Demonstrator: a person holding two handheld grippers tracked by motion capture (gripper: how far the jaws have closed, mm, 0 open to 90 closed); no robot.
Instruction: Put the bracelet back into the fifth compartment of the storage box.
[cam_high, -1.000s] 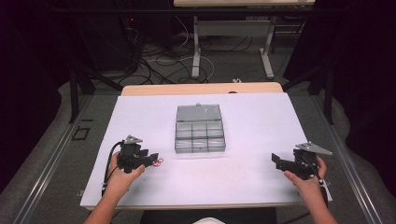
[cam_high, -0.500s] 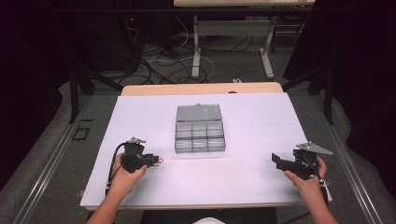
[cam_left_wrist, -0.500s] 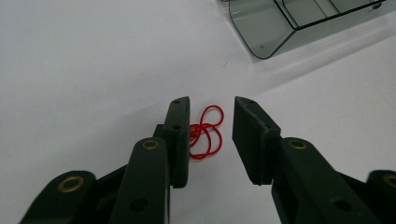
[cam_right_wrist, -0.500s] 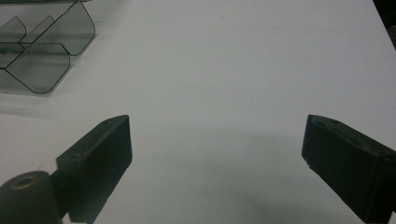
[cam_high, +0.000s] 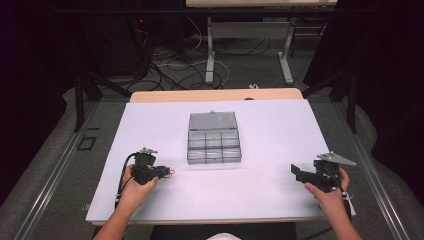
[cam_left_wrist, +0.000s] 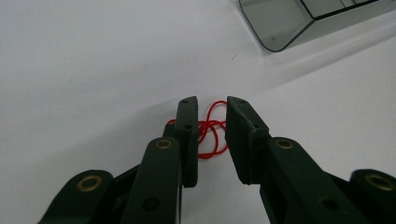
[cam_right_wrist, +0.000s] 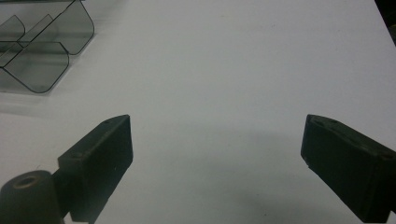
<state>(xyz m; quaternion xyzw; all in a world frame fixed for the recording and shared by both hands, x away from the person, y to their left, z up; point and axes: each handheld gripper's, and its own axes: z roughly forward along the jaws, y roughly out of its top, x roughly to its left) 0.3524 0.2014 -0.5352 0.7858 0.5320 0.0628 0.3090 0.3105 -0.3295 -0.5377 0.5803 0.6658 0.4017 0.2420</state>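
- Left gripper (cam_high: 167, 172), black, two jaws, held in the person's left hand (cam_high: 136, 186) near the front left of the white table sheet (cam_high: 270, 125).
- Its jaws have just been closing. In the left gripper view they stand narrowly apart, with a gap between the pads.
- Thin red thread, a small loose tangle of loops (cam_left_wrist: 211, 130), lies on the sheet between those jaws. It reaches the left pad; whether the pads press on it I cannot tell. No lift seen.
- In the high view the thread (cam_high: 171, 173) shows as a red speck at the jaw tips, near the front left corner of the box but apart from it.
- Clear grey plastic compartment box (cam_high: 213, 145) sits mid-table, lid (cam_high: 212, 120) open and lying back.
- Right gripper (cam_high: 298, 172), in the right hand (cam_high: 327, 192), rests at the front right of the sheet. Jaws wide apart in the right gripper view, bare sheet between them, nothing held.
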